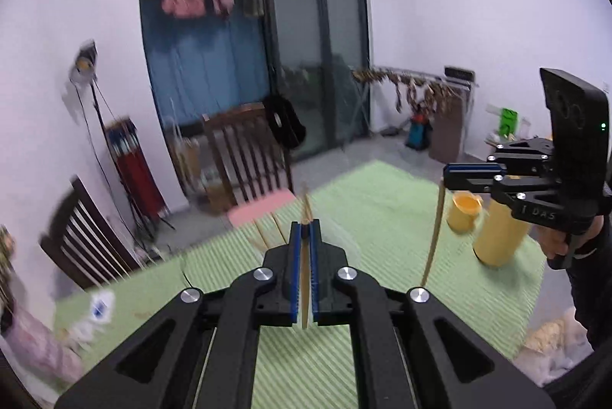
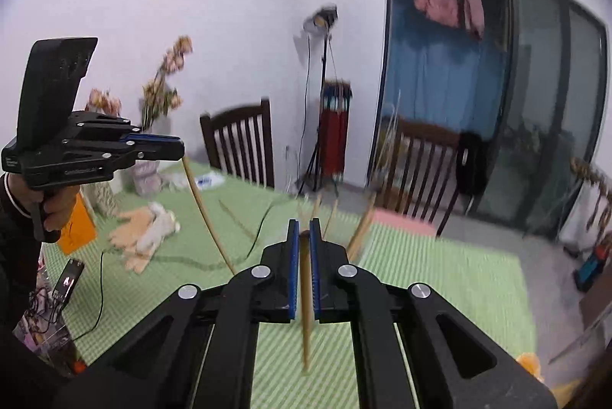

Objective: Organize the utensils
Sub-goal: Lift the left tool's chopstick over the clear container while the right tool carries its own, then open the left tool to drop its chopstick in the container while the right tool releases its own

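Both tools are gripping a chopstick each, well above the counter. Left tool (image 1: 305, 271) is standing nearly closed, its blue pads pinching a chopstick (image 1: 305, 298) that is running lengthwise between them. Right tool (image 2: 304, 267) is clamped the same way on a second chopstick (image 2: 305, 325), which is hanging down below the pads toward the green striped cloth (image 2: 440, 279).

Progress, as I judge it: early to middle. Several loose chopsticks (image 2: 359, 229) are lying on the cloth near the pink pad (image 2: 405, 221), blurred, so an exact count is not possible. Neither held stick is resting in a container yet, and I am seeing none already sorted.

Differences between views: the left view is showing a tall yellow cylinder (image 1: 497, 237) and a smaller yellow cup (image 1: 463, 212) standing near the right tool (image 1: 447, 176), likely destinations; the right view is not showing them. The right view alone is showing a stuffed toy (image 2: 147, 233), a black cable and a flower vase beside the left tool (image 2: 181, 149).
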`<act>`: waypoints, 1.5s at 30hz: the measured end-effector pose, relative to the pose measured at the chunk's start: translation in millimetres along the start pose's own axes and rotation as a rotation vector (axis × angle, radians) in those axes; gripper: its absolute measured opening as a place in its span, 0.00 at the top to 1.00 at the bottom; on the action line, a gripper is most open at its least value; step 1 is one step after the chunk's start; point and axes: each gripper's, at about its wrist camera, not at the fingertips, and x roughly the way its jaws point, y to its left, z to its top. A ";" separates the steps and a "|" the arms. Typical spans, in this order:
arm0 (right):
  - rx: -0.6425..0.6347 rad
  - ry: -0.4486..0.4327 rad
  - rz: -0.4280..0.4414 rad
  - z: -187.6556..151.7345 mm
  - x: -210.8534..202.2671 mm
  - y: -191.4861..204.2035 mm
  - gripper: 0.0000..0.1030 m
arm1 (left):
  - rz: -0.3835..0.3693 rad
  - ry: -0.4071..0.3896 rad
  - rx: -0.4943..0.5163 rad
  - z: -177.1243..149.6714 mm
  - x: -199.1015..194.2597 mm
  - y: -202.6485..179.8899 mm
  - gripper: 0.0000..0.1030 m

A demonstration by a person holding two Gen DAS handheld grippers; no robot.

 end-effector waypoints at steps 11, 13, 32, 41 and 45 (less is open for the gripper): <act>-0.030 -0.073 -0.022 91.2 47.3 -8.2 0.95 | -0.007 -0.088 -0.021 89.0 26.7 34.9 0.99; -0.011 -0.063 -0.010 90.1 67.5 -12.9 0.95 | -0.024 -0.078 -0.043 88.9 44.9 41.5 0.99; 0.136 0.203 0.004 14.6 221.4 -61.6 0.95 | -0.165 0.208 -0.125 -0.5 238.1 56.5 0.99; 0.202 0.251 -0.009 -6.7 242.9 -71.7 0.94 | -0.165 0.248 -0.189 -13.5 251.1 72.6 0.98; 0.192 0.235 -0.023 -1.2 230.7 -68.8 0.94 | -0.136 0.237 -0.200 -12.2 232.8 82.9 0.98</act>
